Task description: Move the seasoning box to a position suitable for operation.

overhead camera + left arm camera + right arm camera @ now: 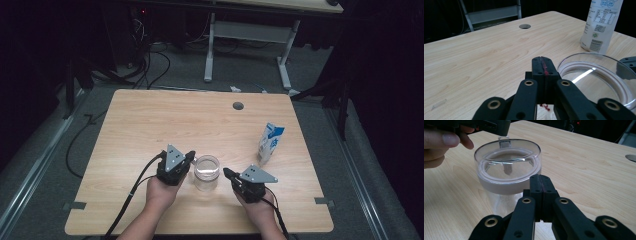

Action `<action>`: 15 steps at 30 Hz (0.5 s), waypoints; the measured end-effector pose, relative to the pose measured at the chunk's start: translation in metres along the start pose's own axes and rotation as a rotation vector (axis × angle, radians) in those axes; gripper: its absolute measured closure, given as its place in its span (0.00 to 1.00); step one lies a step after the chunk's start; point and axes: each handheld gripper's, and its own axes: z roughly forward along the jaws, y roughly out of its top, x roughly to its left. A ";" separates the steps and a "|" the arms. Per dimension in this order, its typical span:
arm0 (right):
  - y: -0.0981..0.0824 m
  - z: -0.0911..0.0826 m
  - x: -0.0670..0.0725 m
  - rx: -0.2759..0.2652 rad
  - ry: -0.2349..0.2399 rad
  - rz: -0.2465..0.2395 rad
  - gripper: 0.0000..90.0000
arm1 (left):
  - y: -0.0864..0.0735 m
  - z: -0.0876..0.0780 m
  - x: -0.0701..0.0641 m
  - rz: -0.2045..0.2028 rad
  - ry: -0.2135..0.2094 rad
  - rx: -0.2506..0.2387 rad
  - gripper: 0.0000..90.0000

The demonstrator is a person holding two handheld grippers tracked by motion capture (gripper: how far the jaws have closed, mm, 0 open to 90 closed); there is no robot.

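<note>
Low in the high view, two forearms rise from the bottom edge. The left hand-held gripper [189,159] sits left of centre, jaws pressed together on nothing, its tip just beside the rim of a clear lidded jar [206,172]. The right hand-held gripper [227,173] lies lower right of the jar, pointing at it, jaws likewise closed and empty. The jar stands upright between them on the pale wooden tabletop [150,125]. Farther right stands a milk carton [270,143]; beyond it is a round cable hole [238,106]. Behind, grey floor, cables and a white desk frame [247,45] fade into darkness.
</note>
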 end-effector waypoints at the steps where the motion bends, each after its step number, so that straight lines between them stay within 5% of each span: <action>1: 0.000 0.000 0.000 -0.002 -0.001 -0.001 1.00 | 0.000 0.000 0.000 0.000 0.000 -0.001 1.00; 15: 0.000 0.001 0.002 -0.005 0.003 -0.004 1.00 | -0.002 0.000 0.001 -0.010 -0.001 -0.015 1.00</action>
